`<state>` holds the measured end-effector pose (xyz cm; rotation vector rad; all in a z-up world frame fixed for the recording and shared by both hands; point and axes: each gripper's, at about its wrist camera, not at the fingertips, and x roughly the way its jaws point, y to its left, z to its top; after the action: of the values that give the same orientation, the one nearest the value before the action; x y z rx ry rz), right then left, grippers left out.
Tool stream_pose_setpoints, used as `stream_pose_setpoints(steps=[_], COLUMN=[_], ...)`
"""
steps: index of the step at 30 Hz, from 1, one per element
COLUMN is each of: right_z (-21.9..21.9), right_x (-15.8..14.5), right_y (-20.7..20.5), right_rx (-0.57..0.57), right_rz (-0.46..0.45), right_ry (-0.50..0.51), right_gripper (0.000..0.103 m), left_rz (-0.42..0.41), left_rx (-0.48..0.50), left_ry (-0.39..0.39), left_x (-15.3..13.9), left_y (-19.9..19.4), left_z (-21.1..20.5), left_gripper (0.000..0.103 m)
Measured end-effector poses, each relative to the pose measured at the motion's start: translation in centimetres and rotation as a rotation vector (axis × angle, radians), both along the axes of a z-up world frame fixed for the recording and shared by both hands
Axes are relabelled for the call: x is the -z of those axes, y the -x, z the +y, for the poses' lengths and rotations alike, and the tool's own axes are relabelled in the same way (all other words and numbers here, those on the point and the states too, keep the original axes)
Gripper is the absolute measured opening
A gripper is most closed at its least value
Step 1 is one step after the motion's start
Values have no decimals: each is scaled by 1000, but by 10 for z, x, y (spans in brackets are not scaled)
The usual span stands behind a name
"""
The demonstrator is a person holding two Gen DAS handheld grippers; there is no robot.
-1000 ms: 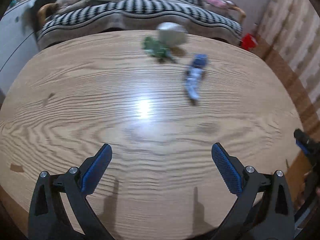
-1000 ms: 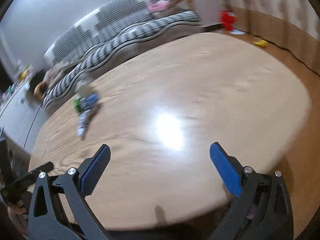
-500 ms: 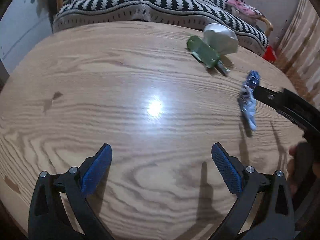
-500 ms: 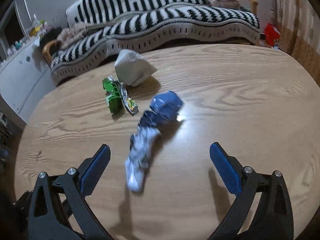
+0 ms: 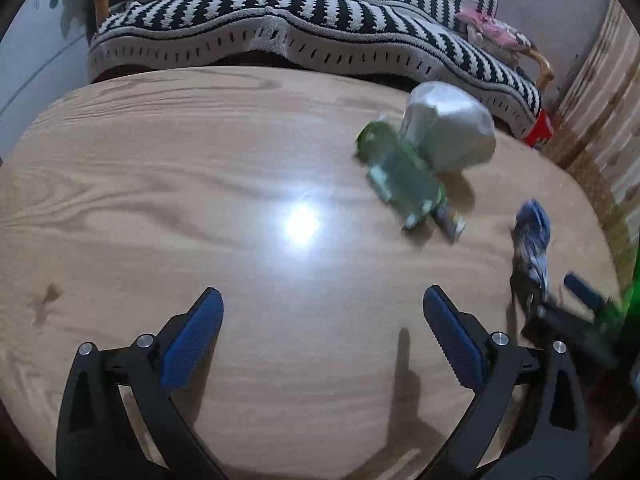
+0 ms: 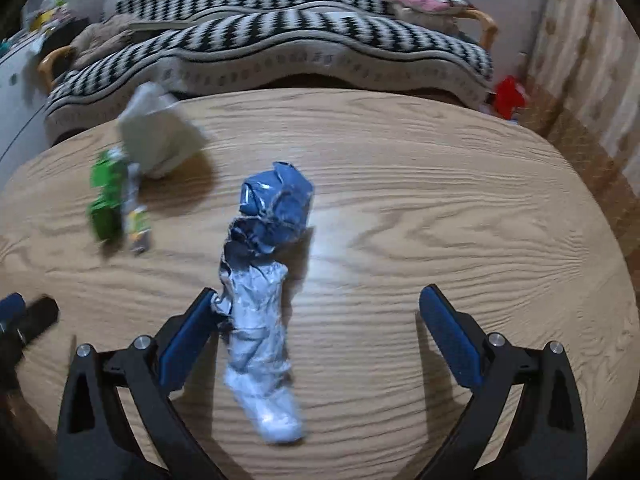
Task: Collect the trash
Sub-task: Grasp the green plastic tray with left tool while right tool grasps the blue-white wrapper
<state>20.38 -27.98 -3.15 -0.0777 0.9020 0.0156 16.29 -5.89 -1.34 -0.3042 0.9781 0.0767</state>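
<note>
A crumpled blue and silver wrapper (image 6: pixel 264 280) lies on the oval wooden table (image 6: pixel 440 216). My right gripper (image 6: pixel 316 328) is open around its near end, the left finger touching it. The wrapper also shows in the left wrist view (image 5: pixel 532 248) at the right, with the right gripper's tips (image 5: pixel 576 312) beside it. A green wrapper (image 5: pixel 404 176) and a grey crumpled ball (image 5: pixel 448 128) lie further back; both show in the right wrist view, green wrapper (image 6: pixel 108 200), ball (image 6: pixel 160 140). My left gripper (image 5: pixel 320 332) is open and empty above bare table.
A black and white striped sofa (image 5: pixel 320 20) runs behind the table (image 5: pixel 160 200). A red object (image 6: pixel 508 96) lies on the floor at the right by the wooden wall panel. White furniture (image 5: pixel 32 52) stands at the far left.
My right gripper has swung to the blue wrapper and closed in until its open fingers straddle it. My left gripper has moved forward toward the green wrapper and grey ball.
</note>
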Motion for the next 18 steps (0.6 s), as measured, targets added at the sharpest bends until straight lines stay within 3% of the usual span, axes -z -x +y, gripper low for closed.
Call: stream_pose_setpoints(steps=[4,12,18], right_z=[-9,-2,8], right_x=[2,0,-4], right_y=[-2,-2,7], right_rx=[4,-18,-51], right_rz=[16,14,-3], right_ry=[-46,-53,-53], right_gripper=[96,96,82], left_rz=[-27,-46,-62], left_rx=[0,-6,11], left_ry=[43,-35,-65], left_x=[-4,2,3], left_y=[-24,-63,-69], left_z=[-8,-19,-19], left_gripper=[97,97,97])
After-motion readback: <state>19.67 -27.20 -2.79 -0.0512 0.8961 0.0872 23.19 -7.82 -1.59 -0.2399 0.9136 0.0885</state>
